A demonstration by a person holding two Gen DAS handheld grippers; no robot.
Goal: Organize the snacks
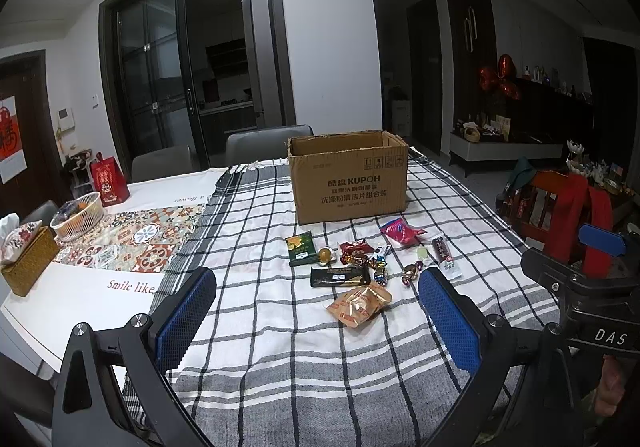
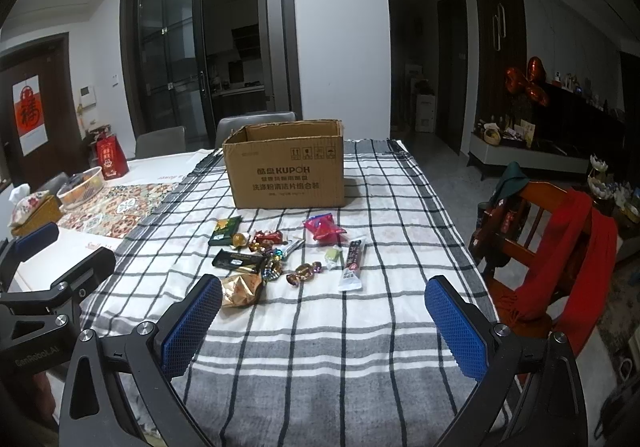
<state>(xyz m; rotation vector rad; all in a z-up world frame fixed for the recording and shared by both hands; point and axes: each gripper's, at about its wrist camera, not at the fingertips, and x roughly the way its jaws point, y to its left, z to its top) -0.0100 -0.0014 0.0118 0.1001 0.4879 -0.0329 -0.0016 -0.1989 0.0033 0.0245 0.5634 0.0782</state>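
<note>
Looking from the left wrist, the left gripper hangs above the checked tablecloth with its blue pads wide apart and nothing between them. Ahead lie the snacks, scattered just in front of the open cardboard box.

From the right wrist, the right gripper is likewise spread and empty. A gold packet lies nearest its left pad; the cardboard box stands beyond the snacks.

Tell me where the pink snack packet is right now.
The pink snack packet lies on the checked cloth just in front of the cardboard box, at the far right of the snack cluster.
</note>
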